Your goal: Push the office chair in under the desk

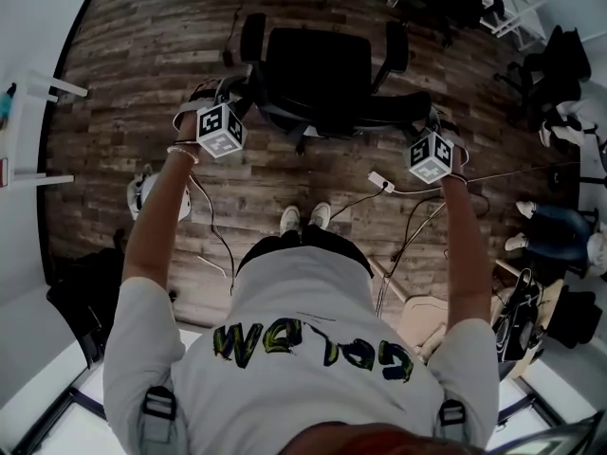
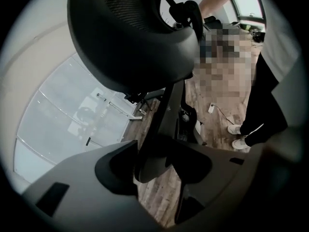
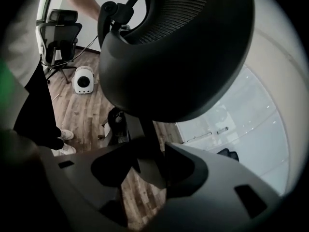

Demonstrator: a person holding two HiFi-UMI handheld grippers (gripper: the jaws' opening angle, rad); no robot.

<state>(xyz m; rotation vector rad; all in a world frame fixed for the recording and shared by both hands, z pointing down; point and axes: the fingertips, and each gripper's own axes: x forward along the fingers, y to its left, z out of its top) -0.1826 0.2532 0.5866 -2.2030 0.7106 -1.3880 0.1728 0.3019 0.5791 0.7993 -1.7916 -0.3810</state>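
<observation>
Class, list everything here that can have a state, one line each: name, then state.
chair: upright, seat empty, out on open floor, not under any desk.
left gripper: shut on chair's back frame.
right gripper: shut on chair's back frame.
person: standing behind chair.
second chair: upright, nobody in it.

Arms outstretched, left tongs point(image 2: 157, 154), right tongs point(image 3: 145, 159), both clamped

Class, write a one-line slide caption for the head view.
Seen from above, a person stands behind a black office chair, with the left gripper and right gripper flanking it.
</observation>
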